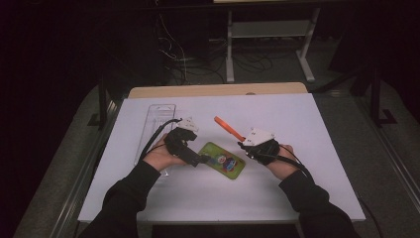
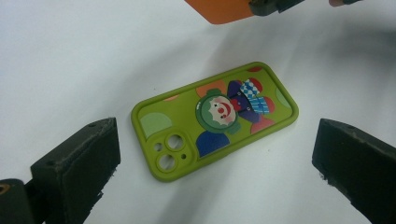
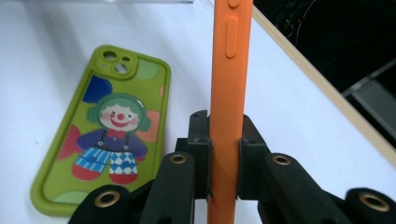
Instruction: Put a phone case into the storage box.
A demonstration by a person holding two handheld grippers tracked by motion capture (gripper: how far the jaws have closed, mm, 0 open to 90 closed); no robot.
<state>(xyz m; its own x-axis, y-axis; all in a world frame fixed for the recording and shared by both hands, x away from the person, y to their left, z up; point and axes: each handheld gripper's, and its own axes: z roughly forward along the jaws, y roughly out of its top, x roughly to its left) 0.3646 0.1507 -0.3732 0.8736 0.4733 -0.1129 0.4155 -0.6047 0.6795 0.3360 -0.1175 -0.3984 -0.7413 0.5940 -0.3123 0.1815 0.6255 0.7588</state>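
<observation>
An orange phone case (image 3: 229,93) is held on edge between the pads of the right tool (image 3: 224,158), which are pressed against its two faces; in the high view the case (image 1: 229,128) is seen sticking out from that tool (image 1: 243,144) toward the far left, lifted clear of the white tabletop (image 1: 297,188). A green phone case (image 1: 222,160) with a clown figure is laid flat on the tabletop between the two hands, its camera holes toward the left tool (image 1: 204,159). The left tool (image 2: 215,163) is kept wide, its jaws standing on either side of the green case (image 2: 215,119) without touching it. A clear plastic tray (image 1: 157,119) is seen at the far left.
</observation>
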